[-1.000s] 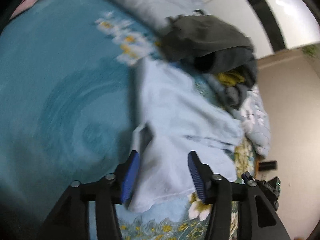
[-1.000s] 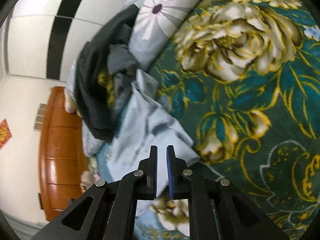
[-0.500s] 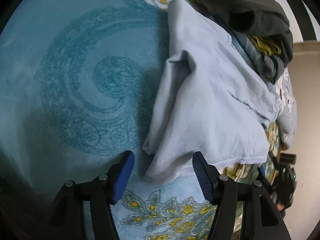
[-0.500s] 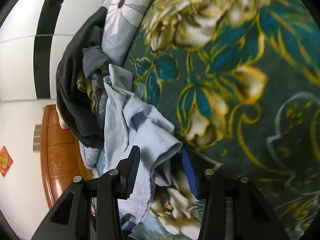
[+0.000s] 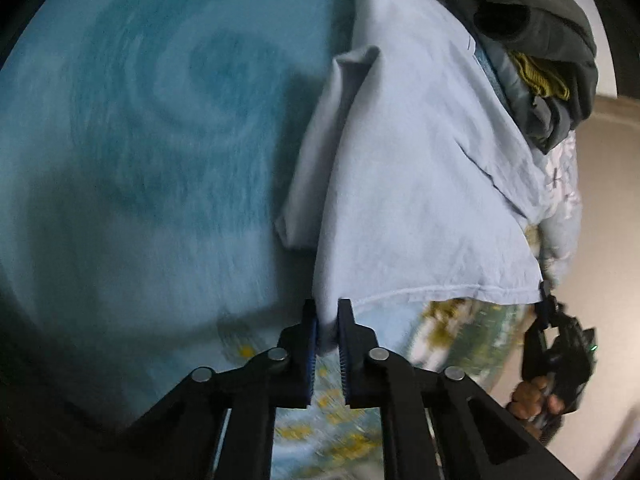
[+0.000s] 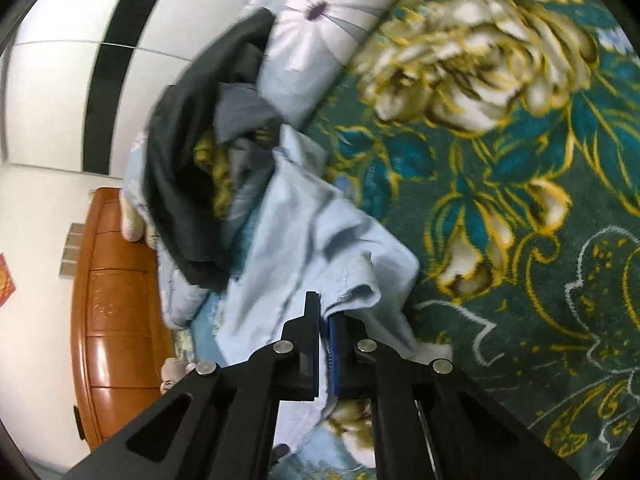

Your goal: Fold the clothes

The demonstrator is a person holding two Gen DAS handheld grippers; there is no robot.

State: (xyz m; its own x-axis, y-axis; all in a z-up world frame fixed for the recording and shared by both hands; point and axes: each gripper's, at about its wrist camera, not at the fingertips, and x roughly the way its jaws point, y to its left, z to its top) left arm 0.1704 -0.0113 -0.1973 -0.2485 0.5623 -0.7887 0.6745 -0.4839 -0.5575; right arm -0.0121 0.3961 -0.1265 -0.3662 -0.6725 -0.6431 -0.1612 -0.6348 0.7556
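A light blue garment (image 5: 420, 184) lies on a teal patterned blanket (image 5: 140, 152). My left gripper (image 5: 328, 320) is shut on the garment's near hem corner. In the right wrist view the same garment (image 6: 304, 240) is bunched, and my right gripper (image 6: 326, 320) is shut on its other hem corner. The right gripper (image 5: 552, 344) and the hand that holds it also show at the right edge of the left wrist view, at the far end of the hem.
A pile of dark grey and yellow clothes (image 5: 540, 48) lies behind the garment, also in the right wrist view (image 6: 192, 168). A flowered pillow (image 6: 320, 32) lies beside it. A wooden headboard (image 6: 104, 312) stands by the white wall. The blanket's floral part (image 6: 520, 160) spreads to the right.
Both grippers were open around the hem half a second ago and have now shut on it. The left gripper has moved in closer to the garment.
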